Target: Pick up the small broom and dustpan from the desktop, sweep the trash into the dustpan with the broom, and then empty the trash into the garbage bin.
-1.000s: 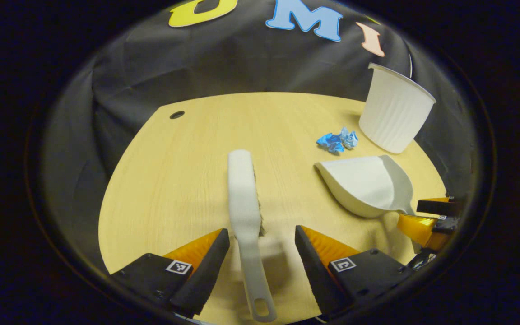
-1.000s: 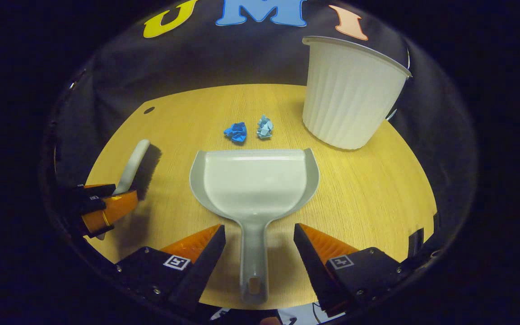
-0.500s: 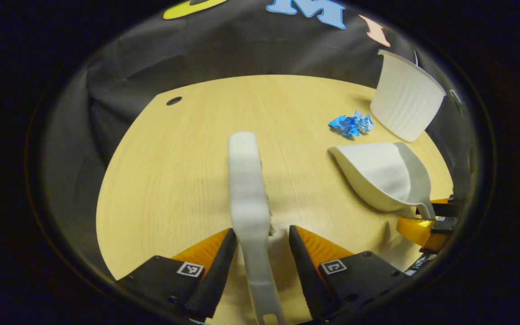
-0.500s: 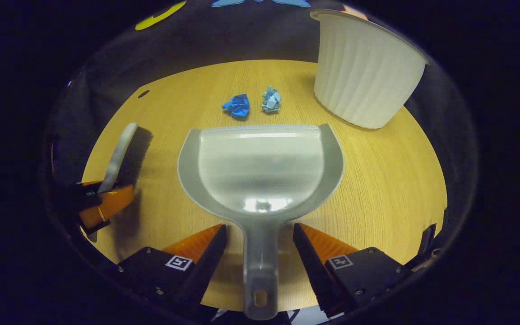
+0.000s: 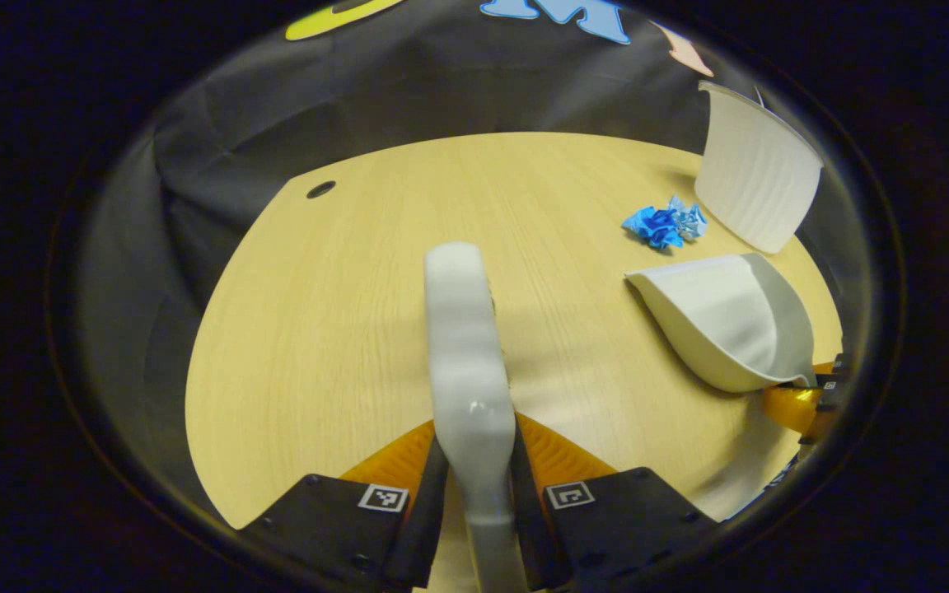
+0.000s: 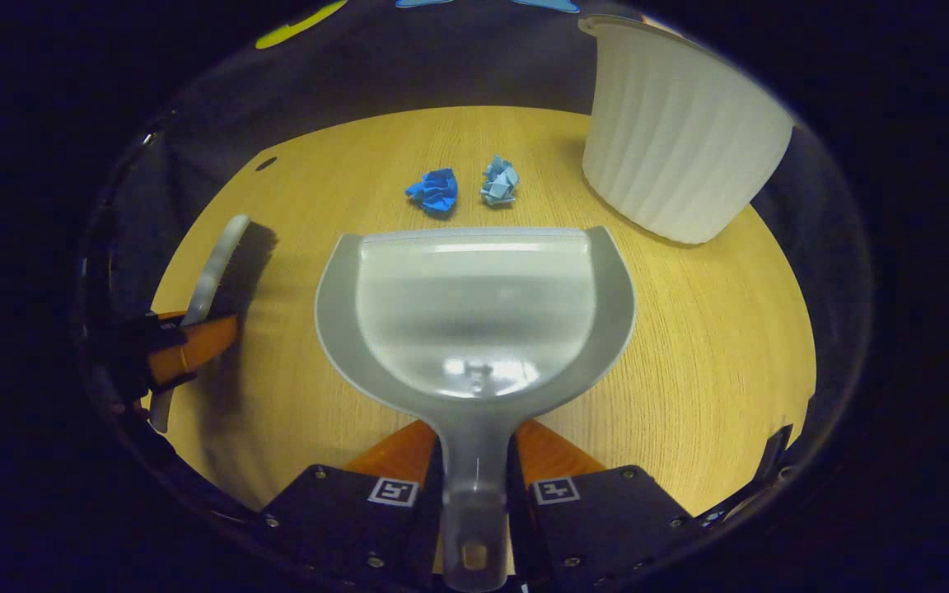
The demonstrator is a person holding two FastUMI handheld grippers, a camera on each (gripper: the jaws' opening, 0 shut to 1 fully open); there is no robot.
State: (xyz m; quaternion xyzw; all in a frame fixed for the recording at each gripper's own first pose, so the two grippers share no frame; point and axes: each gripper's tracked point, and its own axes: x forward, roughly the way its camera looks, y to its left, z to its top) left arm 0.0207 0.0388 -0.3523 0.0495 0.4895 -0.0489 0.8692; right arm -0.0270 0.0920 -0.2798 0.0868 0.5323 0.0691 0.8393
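Since a second ago both grippers have closed: their fingers, then spread wide on either side of the handles, now press on them. In the left gripper view, the left gripper (image 5: 474, 486) is clamped on the handle of the small broom (image 5: 465, 346), both fingers against its sides; the broom's pale back runs straight away from the camera over the wooden desktop (image 5: 334, 313). To the right of it the dustpan (image 5: 722, 317) lies with its mouth toward the middle of the desk, and the right gripper (image 5: 804, 399) shows at its handle end. Beyond the pan sit two crumpled blue paper scraps (image 5: 662, 226), and just right of them the white ribbed garbage bin (image 5: 759, 193) stands at the desk's far edge.

In the right gripper view, the broom (image 6: 219, 268) lies at the far left with the left gripper (image 6: 182, 350) on its handle. In the middle the right gripper (image 6: 474, 494) grips the dustpan (image 6: 474, 313) by its handle. The two scraps (image 6: 462, 188) lie just beyond the pan's front lip, apart from it. The bin (image 6: 676, 152) stands upright at the right.
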